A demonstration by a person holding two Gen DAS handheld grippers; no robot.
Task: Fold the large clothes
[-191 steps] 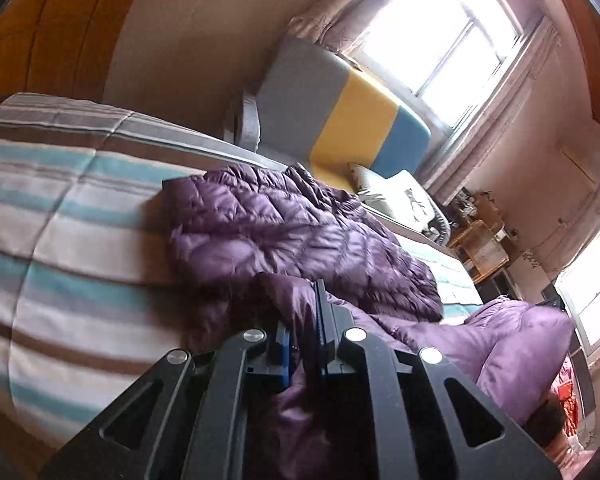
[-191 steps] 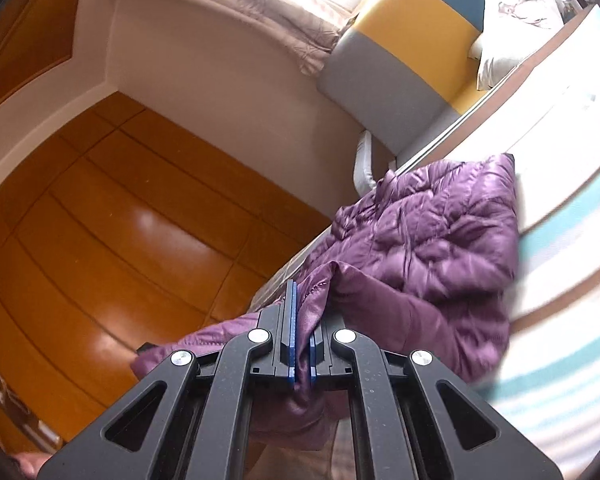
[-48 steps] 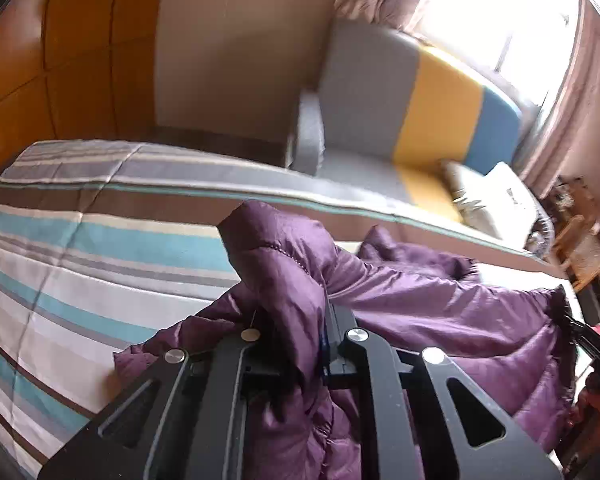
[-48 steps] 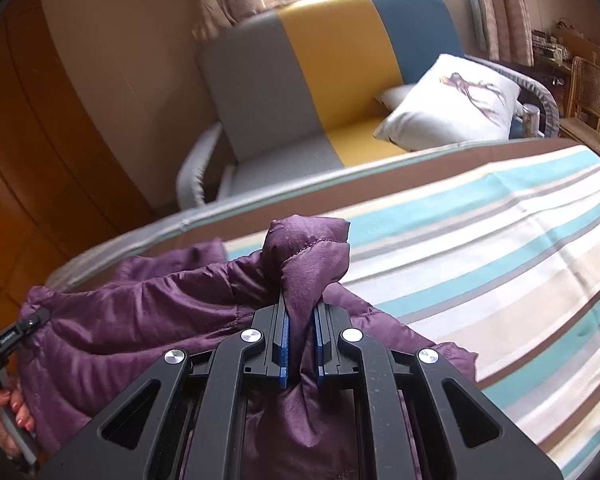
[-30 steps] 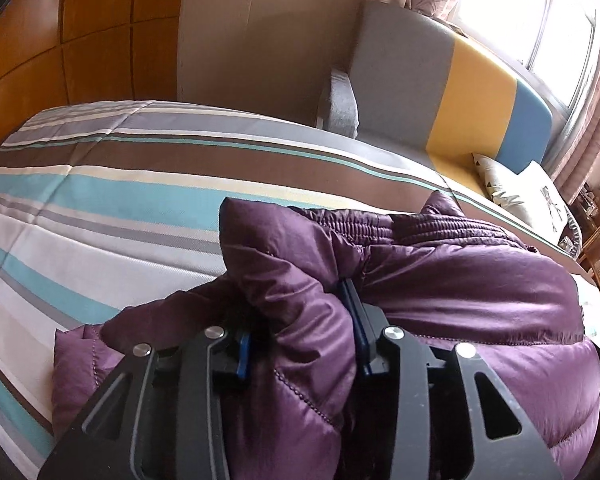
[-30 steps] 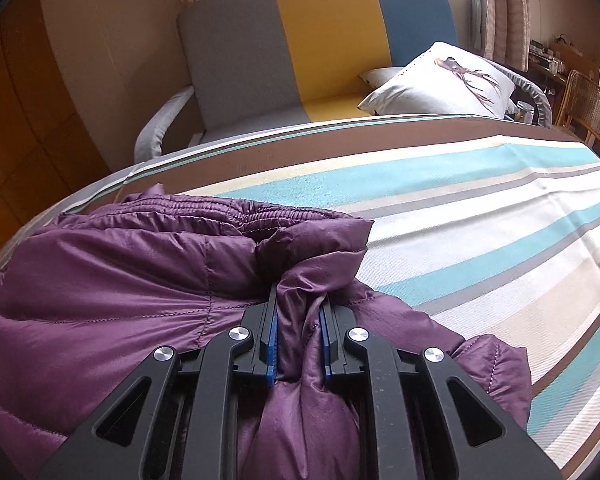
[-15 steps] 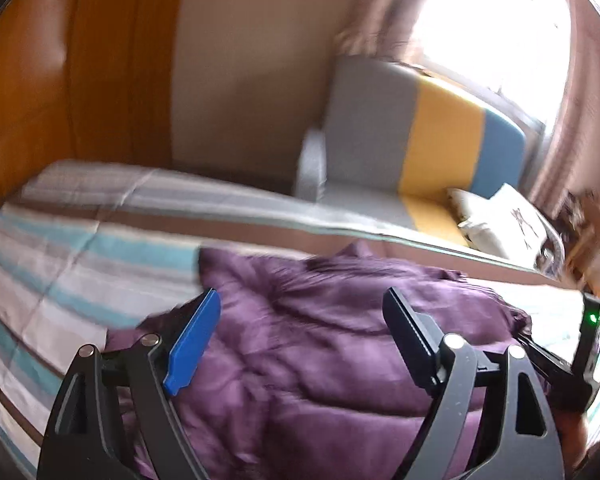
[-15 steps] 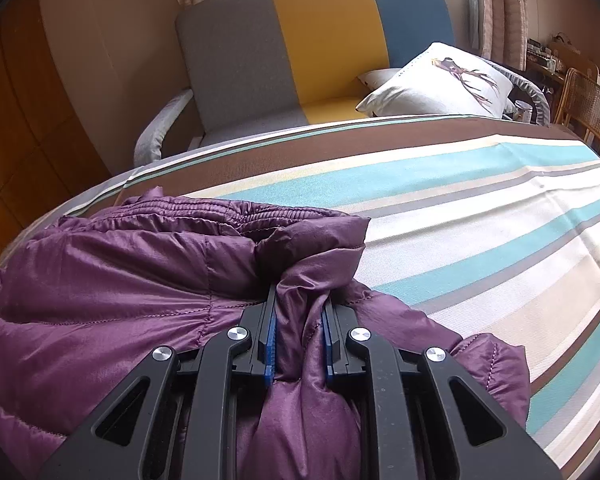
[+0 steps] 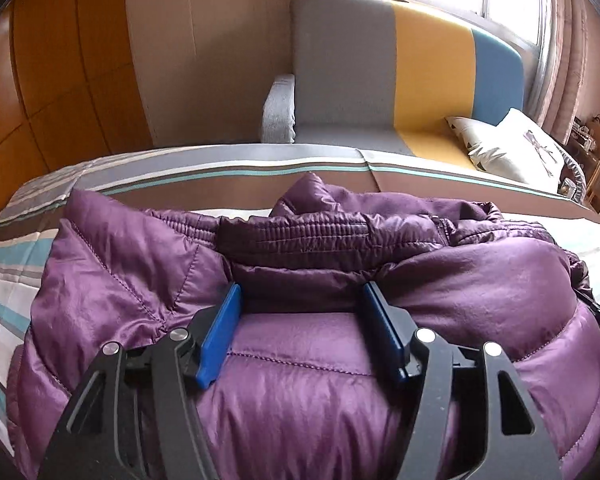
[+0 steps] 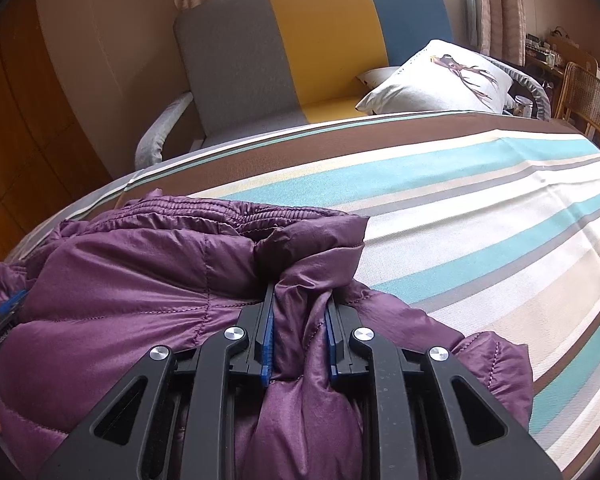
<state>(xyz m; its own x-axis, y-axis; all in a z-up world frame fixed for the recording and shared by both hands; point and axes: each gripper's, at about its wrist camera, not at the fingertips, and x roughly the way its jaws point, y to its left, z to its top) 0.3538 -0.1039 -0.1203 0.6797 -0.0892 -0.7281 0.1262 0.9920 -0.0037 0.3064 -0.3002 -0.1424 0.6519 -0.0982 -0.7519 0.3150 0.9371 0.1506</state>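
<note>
A purple puffer jacket lies folded in a thick bundle on the striped bed. My left gripper sits low over the top of the bundle. Its blue pads stand well apart and its jaws are closing, with puffy fabric bulging between them but not pinched. In the right wrist view the jacket fills the lower left. My right gripper holds a bunched fold at the jacket's right corner. Its jaws are opening slightly, but the pads still press the fold. The left gripper's blue tip shows at the far left edge.
The striped cover stretches bare to the right of the jacket. Behind the bed stands a grey, yellow and blue sofa with a white pillow. A wicker chair is at far right, wooden wall panels on the left.
My left gripper let go of the fold it held, opened wide, shifted across the jacket and has narrowed somewhat. My right gripper kept still, its pads a little further apart on the fold.
</note>
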